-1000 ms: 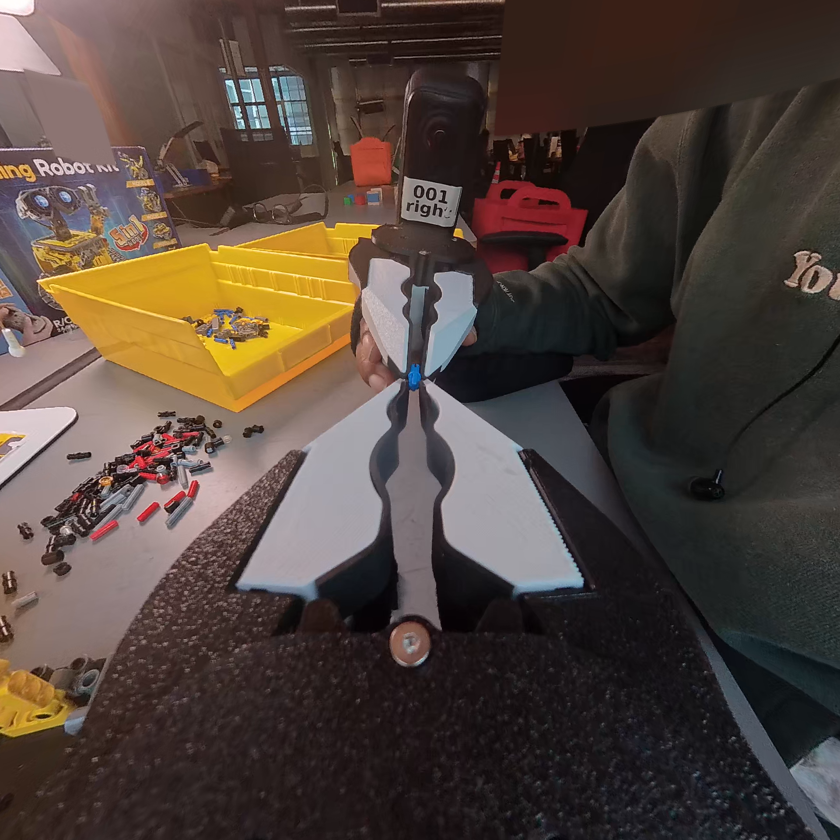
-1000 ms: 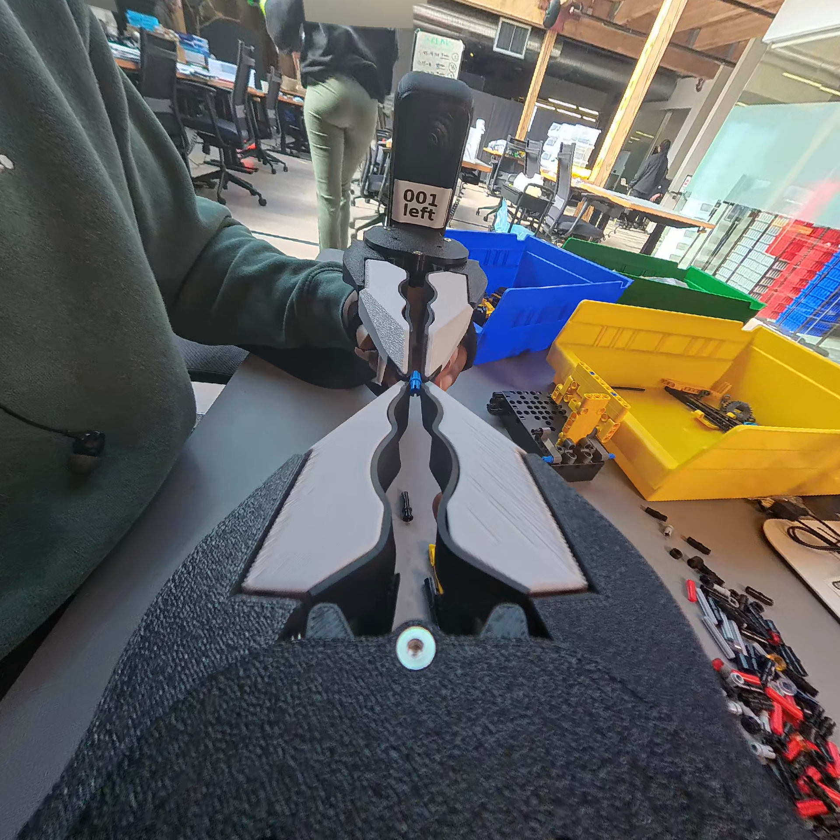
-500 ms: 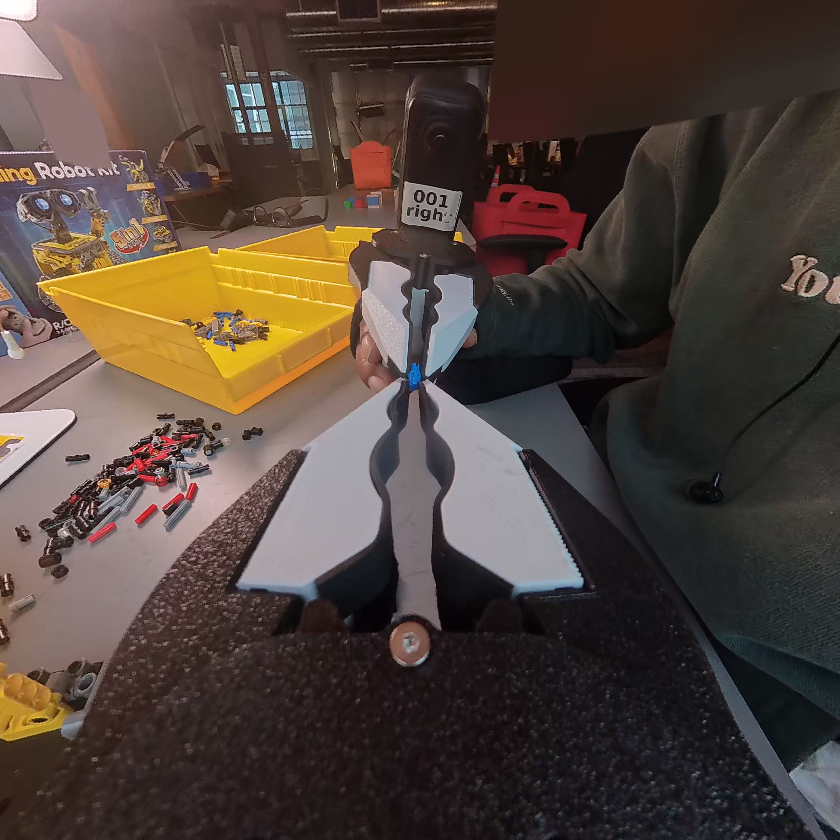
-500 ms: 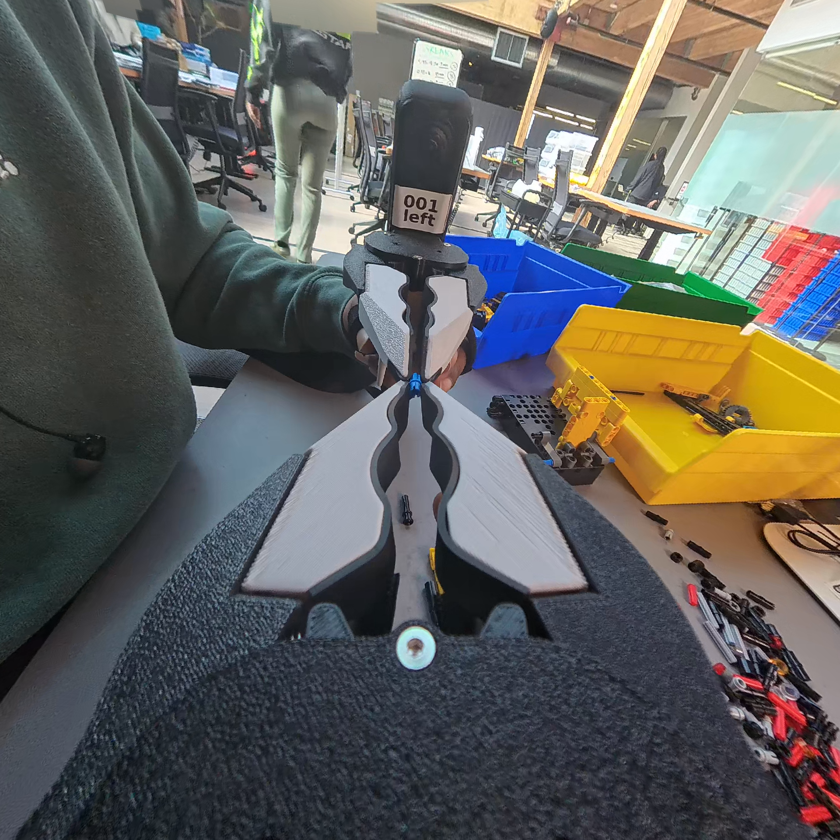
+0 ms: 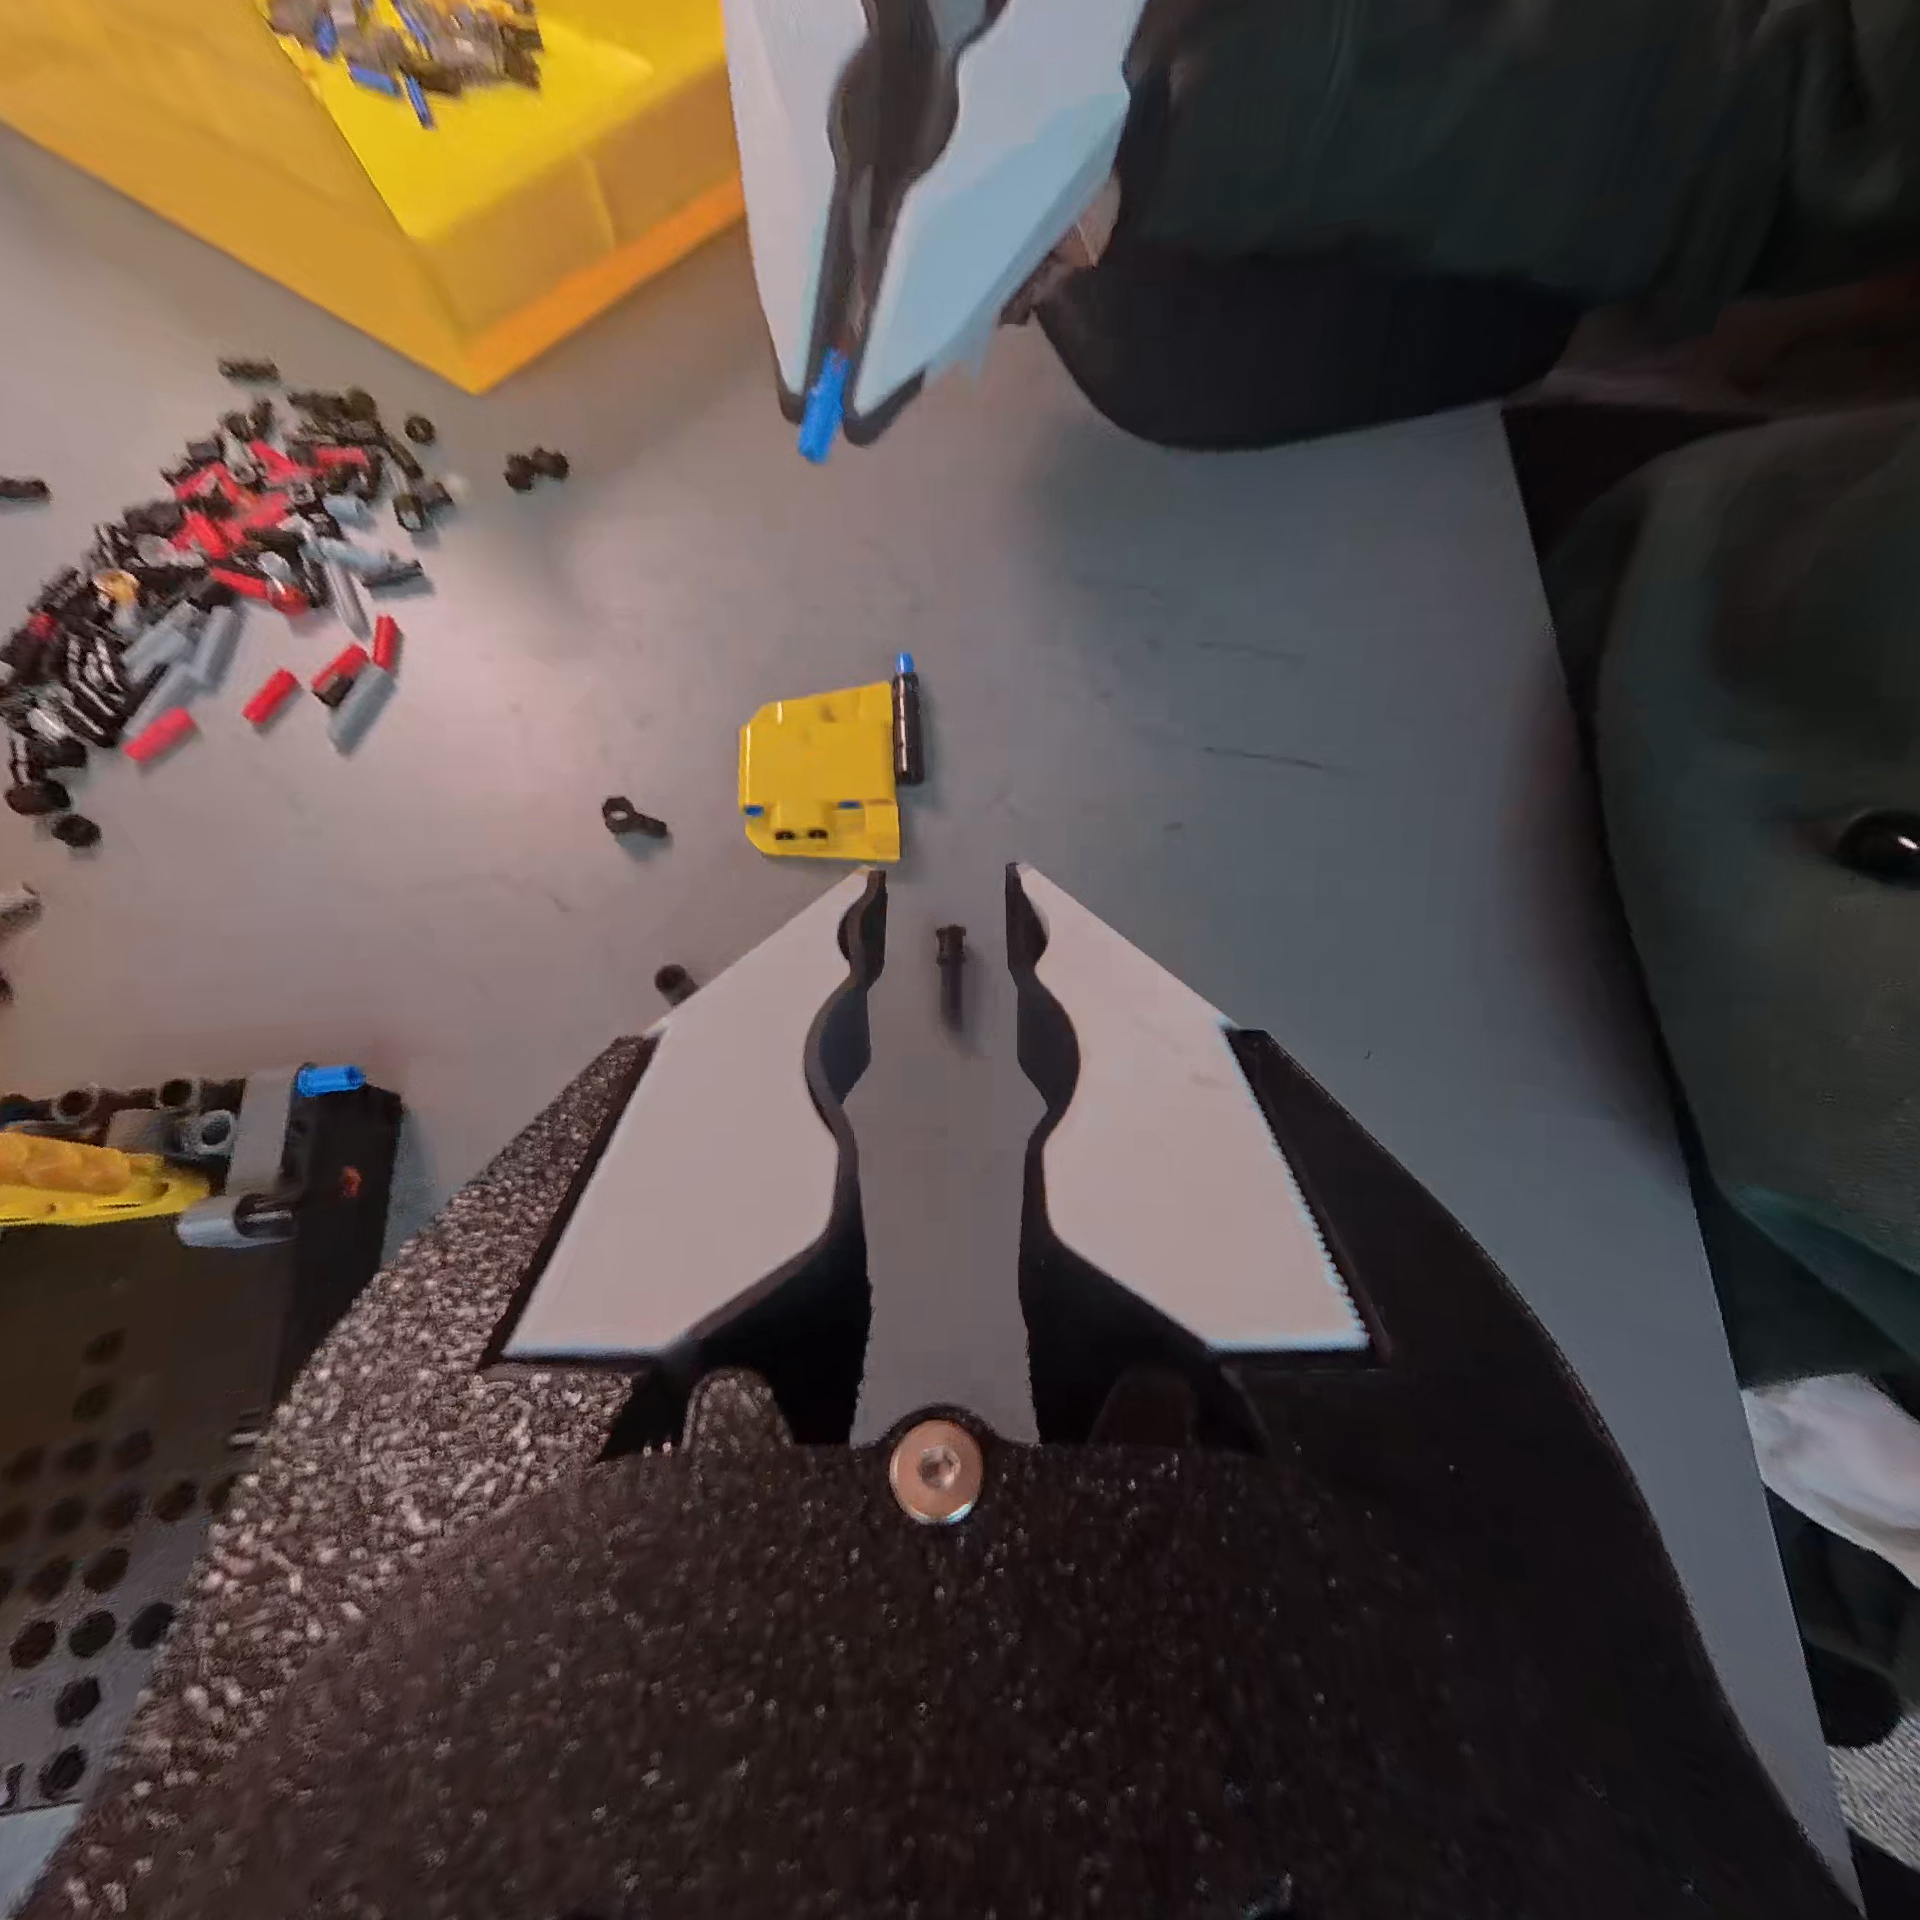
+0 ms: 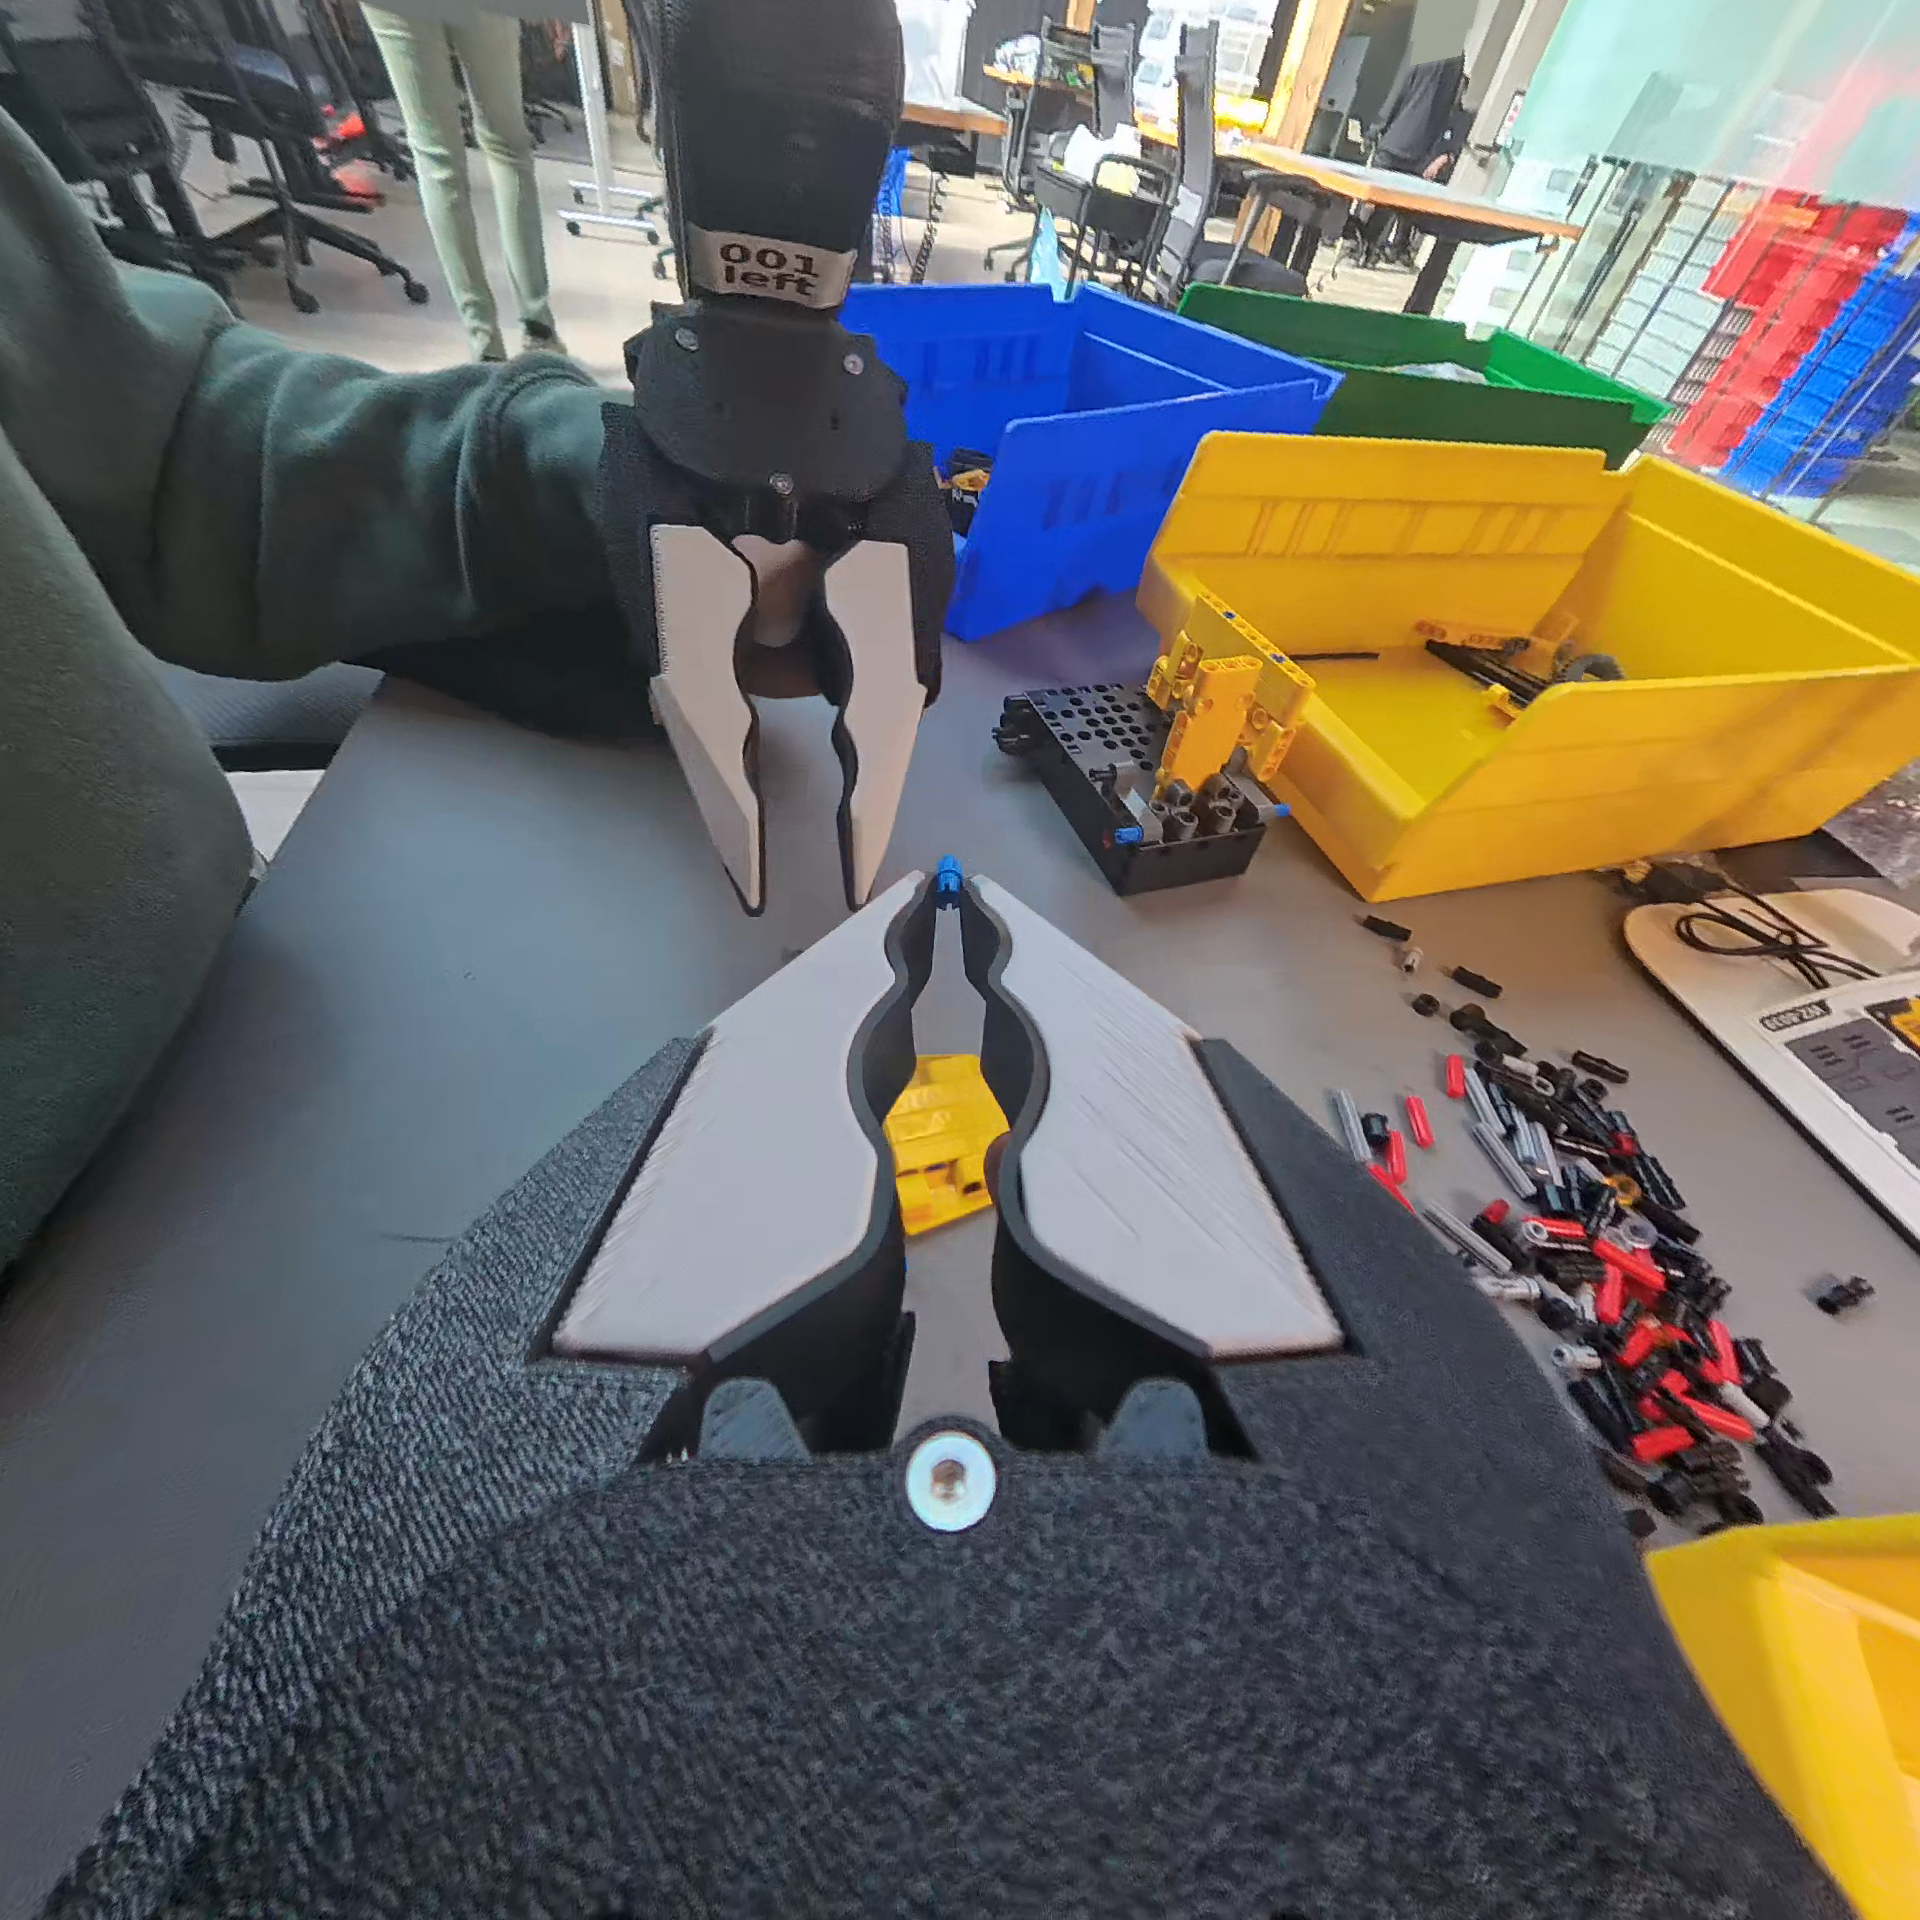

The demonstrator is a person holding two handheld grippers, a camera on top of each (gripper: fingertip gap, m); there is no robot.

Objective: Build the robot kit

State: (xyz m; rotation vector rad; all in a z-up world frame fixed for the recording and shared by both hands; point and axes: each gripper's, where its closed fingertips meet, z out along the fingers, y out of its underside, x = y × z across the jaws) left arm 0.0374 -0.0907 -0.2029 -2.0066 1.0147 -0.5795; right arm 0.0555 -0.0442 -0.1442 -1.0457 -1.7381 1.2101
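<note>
Left gripper (image 5: 943,883) has its jaws apart and holds nothing; it hangs over the grey bench (image 5: 1247,644), and a small black pin (image 5: 951,971) lies on the bench in the gap between its fingers. Just beyond the tips sits a yellow block (image 5: 816,774) with a black peg (image 5: 907,727) against its right side. Right gripper (image 6: 945,894) is clamped on a small blue pin (image 6: 947,878), which sticks out past its tips. In the right wrist view the two grippers are near each other but apart. Loose pile of red, black and grey pieces (image 5: 197,582) toward the bench's left side, with a yellow bin (image 5: 499,208) behind it at the far edge. Black and yellow part-built model (image 6: 1164,769) sits beside another yellow bin (image 6: 1558,665); blue bin (image 6: 1060,447) and green bin (image 6: 1455,395) behind. A green sleeve (image 6: 343,499) reaches to the left gripper.
</note>
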